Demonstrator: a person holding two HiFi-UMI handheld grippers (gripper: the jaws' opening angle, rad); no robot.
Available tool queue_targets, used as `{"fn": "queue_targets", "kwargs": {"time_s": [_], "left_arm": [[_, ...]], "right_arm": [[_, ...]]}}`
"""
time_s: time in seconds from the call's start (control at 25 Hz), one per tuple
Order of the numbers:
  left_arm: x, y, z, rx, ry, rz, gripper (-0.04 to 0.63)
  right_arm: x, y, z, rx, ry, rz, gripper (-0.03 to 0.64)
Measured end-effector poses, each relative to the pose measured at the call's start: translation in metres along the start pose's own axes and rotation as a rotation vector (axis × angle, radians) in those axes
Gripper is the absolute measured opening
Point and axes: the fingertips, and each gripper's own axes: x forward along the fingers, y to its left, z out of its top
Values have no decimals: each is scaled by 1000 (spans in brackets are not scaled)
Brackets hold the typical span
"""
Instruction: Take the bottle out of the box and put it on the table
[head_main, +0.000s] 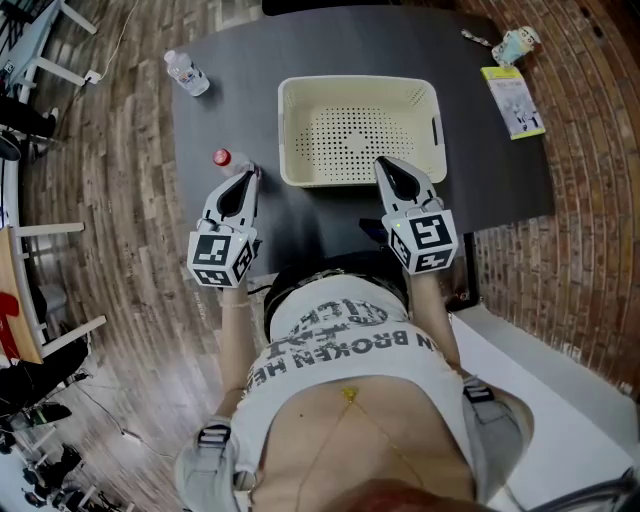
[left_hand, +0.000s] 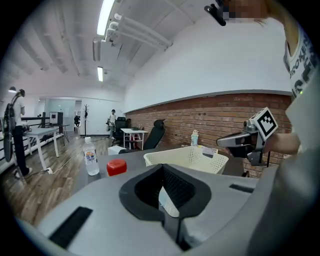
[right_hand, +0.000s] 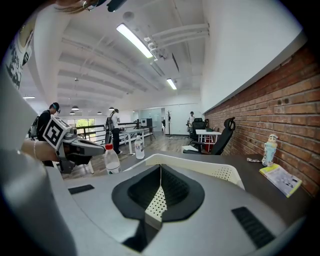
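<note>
The dark counter (head_main: 500, 170) carries the cream perforated box (head_main: 300, 140) at its middle, with nothing visible in it. A bare strip runs between the box's left wall and the counter's left edge. In that strip the red-capped bottle (head_main: 222, 158) stands upright on the counter, outside the box and near the left edge. Farther back, near the far left corner, stands a white-capped bottle (head_main: 187, 73), well apart from the first. To the right of the box the counter lies bare out to a yellow-edged booklet (head_main: 512, 100) and a small pale figure-shaped container (head_main: 516, 45) at the far right corner. A narrow band of bare counter separates the box's near rim from the person's body.

The left claw (head_main: 248, 175) hovers over the strip left of the box, its jaws pressed together with nothing between them. Its own view shows the bottle's red cap (left_hand: 116, 167) beyond the jaws and off to their left, just beside the tips; whether they touch cannot be told. The right claw (head_main: 385, 163) sits at the box's near rim, toward its right end. Its jaws are also pressed together at the tips and hold nothing; only the perforated box wall shows through the gap behind them.
</note>
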Motion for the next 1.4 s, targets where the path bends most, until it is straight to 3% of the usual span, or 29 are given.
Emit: {"fn": "queue_targets", "kwargs": {"time_s": [0.32,0.76,1.4], "left_arm": [[10,-16,-1,18,21,-43,6],[34,-72,13,50,-1,-187,6],[44,-123,55,63,-92,-315,6]], "right_arm": [[-1,0,0,0,0,0,9],[0,12,3,-3,-20,30,9],[-5,46,39,-25,-183,188,9]]}}
